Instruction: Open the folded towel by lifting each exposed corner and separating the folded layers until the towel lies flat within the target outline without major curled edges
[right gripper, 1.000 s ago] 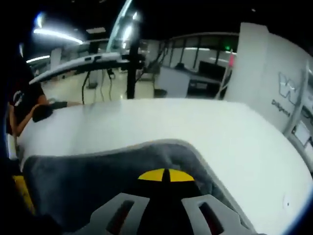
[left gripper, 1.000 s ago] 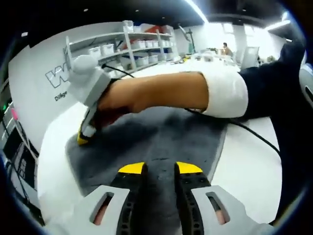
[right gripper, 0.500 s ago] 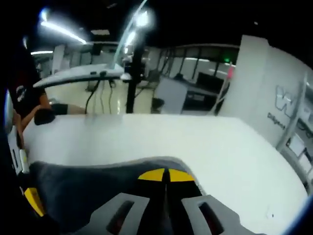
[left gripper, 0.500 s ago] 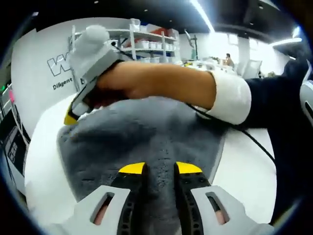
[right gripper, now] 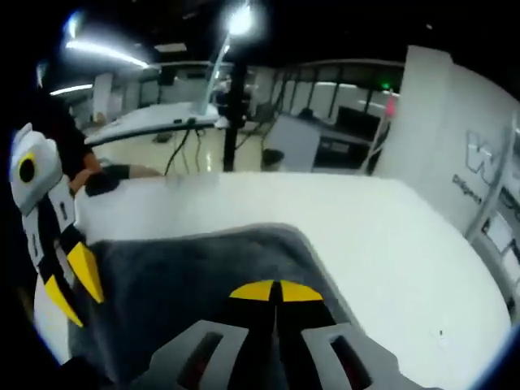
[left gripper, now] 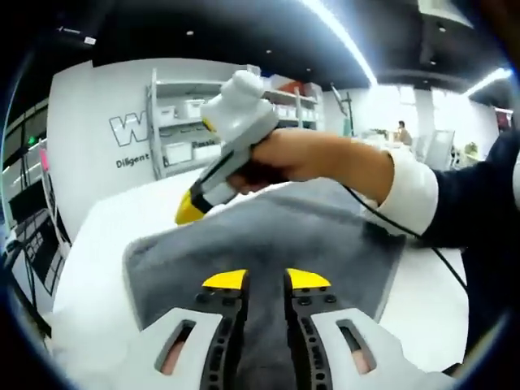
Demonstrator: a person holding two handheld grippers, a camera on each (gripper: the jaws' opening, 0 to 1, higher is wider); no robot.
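The left gripper (left gripper: pixel 266 280), at 6 o'clock in the left gripper view, has its yellow-tipped jaws pinched on a ridge of the grey towel (left gripper: pixel 325 236) that runs up between them. In the right gripper view, the right gripper (right gripper: pixel 276 291) has its yellow tips pressed together with the towel's edge caught under them. Both tools hold the same edge, and the cloth appears raised off the white table (right gripper: pixel 382 236).

From the left gripper the towel spreads toward 12 o'clock, where the right gripper (left gripper: pixel 188 213) comes in at about 11 o'clock, carried by a hand (left gripper: pixel 296 154) in a white cuff. In the right gripper view the towel (right gripper: pixel 187 276) fans toward 9 o'clock, where the left gripper (right gripper: pixel 69 284) stands.

The main risk, judging from this, is that a thin pinch slips if the hands pull apart unevenly, dropping a corner. Laid down slack, the far edge could curl or land askew. No target outline can be made out.
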